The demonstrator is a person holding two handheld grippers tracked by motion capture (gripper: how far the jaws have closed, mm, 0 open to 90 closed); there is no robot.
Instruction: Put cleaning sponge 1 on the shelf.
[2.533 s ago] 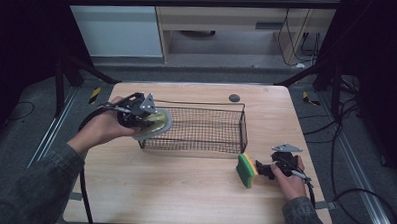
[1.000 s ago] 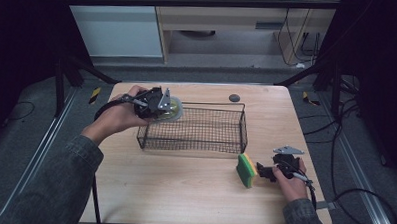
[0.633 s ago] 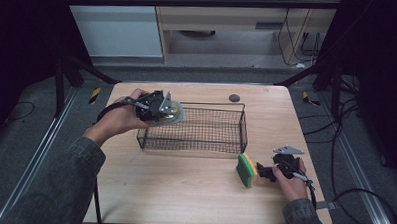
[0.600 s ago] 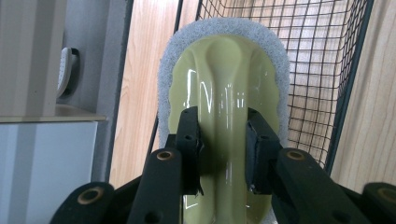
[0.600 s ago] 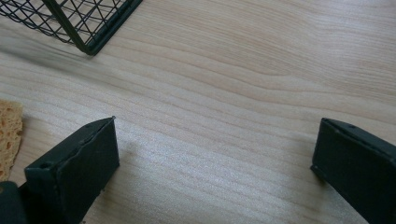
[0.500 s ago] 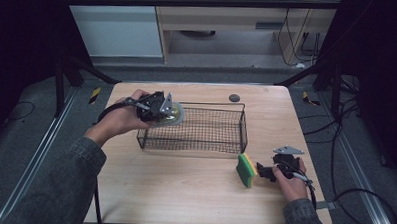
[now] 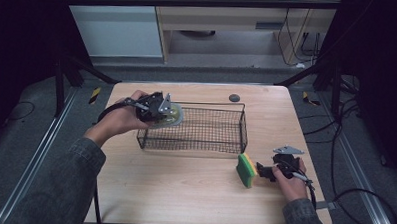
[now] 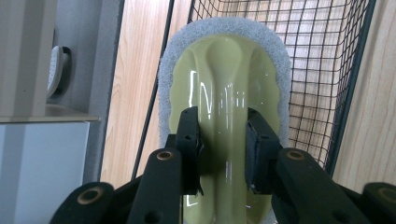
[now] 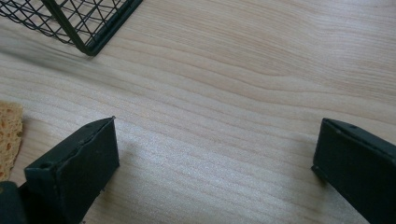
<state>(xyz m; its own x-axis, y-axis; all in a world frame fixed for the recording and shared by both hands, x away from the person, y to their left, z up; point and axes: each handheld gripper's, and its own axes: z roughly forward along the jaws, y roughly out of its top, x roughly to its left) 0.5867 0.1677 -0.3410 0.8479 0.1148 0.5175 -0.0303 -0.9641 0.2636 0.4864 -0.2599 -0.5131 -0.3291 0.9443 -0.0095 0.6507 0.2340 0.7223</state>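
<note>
Left gripper [image 8: 222,154]: jaws clamped on the raised central ridge of a pale yellow-green scrubber [image 8: 224,116] with a grey abrasive rim. In the high view the left gripper [image 7: 154,108] holds this scrubber [image 7: 170,114] at the left end of the black wire basket [image 7: 221,124], over its near-left rim; whether the pad touches the wire cannot be told. The left hand [image 7: 121,120] reaches in from the basket's left side.

Right gripper [image 9: 215,154]: jaws spread wide apart, nothing between them, bare wood grain beneath. In the high view the right gripper [image 7: 269,170] lies low over the wooden table [image 7: 173,191], near the basket's front-right corner, with the right hand [image 7: 290,179] behind it. A green-and-yellow sponge [image 7: 246,170] stands on edge just beside the jaw tips, in front of the basket's right end. A corner of the basket [image 9: 79,21] and an edge of the sponge [image 9: 9,135] appear in the right gripper view.

A small dark disc [image 7: 234,97] lies on the table just behind the basket's far right corner.
</note>
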